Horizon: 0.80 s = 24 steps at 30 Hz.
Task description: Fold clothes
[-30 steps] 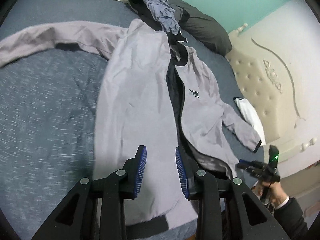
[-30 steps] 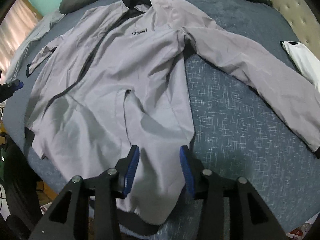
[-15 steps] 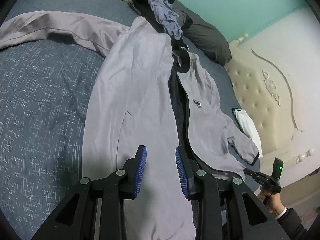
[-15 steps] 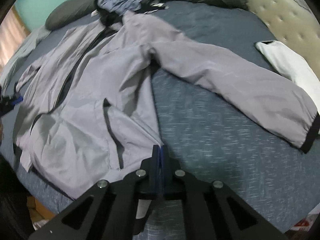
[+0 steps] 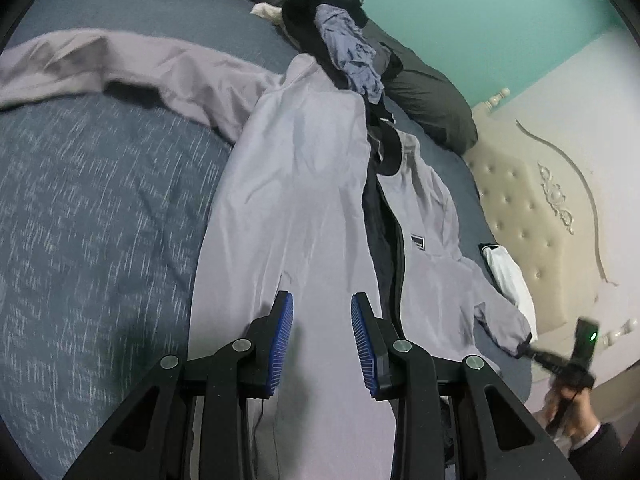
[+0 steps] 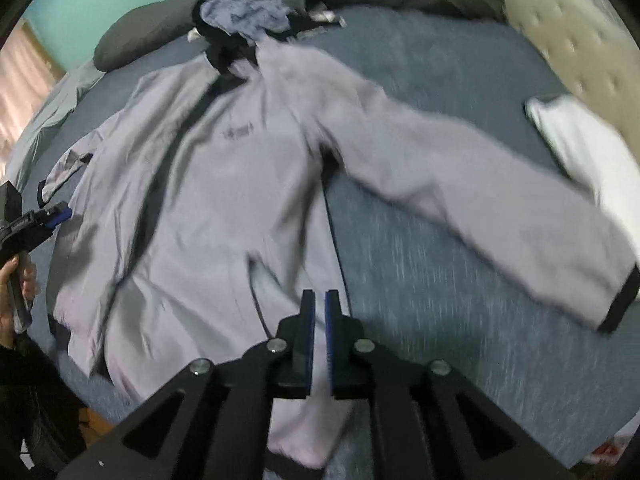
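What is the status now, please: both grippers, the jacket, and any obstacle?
Left gripper open, empty, over the grey jacket. Right gripper jaws opening, narrow gap, grip unclear. Jacket flat, unzipped, sleeves spread. Clothes pile touching the collar.

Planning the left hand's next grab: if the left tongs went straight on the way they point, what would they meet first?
Most likely the grey jacket: the left tongs hang open over its front panel beside the dark zipper. How far above the cloth they are is unclear.

Grey jacket (image 6: 224,216) lies flat on the bed, front up, zip open, dark lining exposed. Sleeves extend outward to both sides. Hem region passes between the right jaws, which are opening; collar lies farthest away.
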Tool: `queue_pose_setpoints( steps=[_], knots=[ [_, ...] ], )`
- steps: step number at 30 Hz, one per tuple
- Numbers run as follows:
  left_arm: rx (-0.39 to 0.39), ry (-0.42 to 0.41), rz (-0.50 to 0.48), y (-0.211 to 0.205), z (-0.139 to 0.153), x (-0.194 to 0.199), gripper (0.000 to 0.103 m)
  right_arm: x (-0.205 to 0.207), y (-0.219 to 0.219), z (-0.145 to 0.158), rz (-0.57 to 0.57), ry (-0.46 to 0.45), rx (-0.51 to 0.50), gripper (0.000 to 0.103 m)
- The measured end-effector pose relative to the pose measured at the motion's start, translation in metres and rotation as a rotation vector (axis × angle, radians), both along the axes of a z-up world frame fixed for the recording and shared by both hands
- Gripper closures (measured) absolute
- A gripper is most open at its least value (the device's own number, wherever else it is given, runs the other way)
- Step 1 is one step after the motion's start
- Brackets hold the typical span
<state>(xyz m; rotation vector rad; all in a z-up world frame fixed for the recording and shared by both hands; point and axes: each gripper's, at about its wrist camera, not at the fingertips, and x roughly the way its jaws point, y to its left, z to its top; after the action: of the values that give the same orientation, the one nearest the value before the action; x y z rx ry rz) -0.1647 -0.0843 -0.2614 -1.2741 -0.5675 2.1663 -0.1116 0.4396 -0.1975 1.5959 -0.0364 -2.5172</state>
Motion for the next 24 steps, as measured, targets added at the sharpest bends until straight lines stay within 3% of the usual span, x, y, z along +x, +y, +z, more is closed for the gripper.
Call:
queue_pose_setpoints(
  steps=[3, 4, 9, 15, 18, 24],
  knots=[
    [0.013, 0.007, 0.005, -0.001, -0.001, -0.003, 0.07, -0.029, -0.022, 0.002, 0.026, 0.004, -0.021, 0.068],
    [0.013, 0.011, 0.005, -0.001, -0.002, -0.002, 0.07, -0.04, -0.03, 0.001, 0.034, 0.003, -0.023, 0.066],
    [-0.014, 0.027, -0.01, 0.001, -0.005, -0.003, 0.067, -0.095, -0.049, -0.011, 0.054, 0.011, 0.045, 0.065],
    [-0.026, 0.044, -0.033, 0.014, -0.006, -0.016, 0.064, -0.167, -0.035, -0.022, -0.003, 0.053, 0.075, 0.065],
    [-0.035, 0.054, -0.038, 0.019, -0.008, -0.021, 0.064, -0.198, -0.033, -0.024, -0.008, 0.076, 0.074, 0.052],
    [-0.051, 0.077, -0.022, 0.022, -0.011, -0.026, 0.064, -0.26, -0.043, -0.025, 0.023, 0.108, 0.109, 0.049]
  ],
)
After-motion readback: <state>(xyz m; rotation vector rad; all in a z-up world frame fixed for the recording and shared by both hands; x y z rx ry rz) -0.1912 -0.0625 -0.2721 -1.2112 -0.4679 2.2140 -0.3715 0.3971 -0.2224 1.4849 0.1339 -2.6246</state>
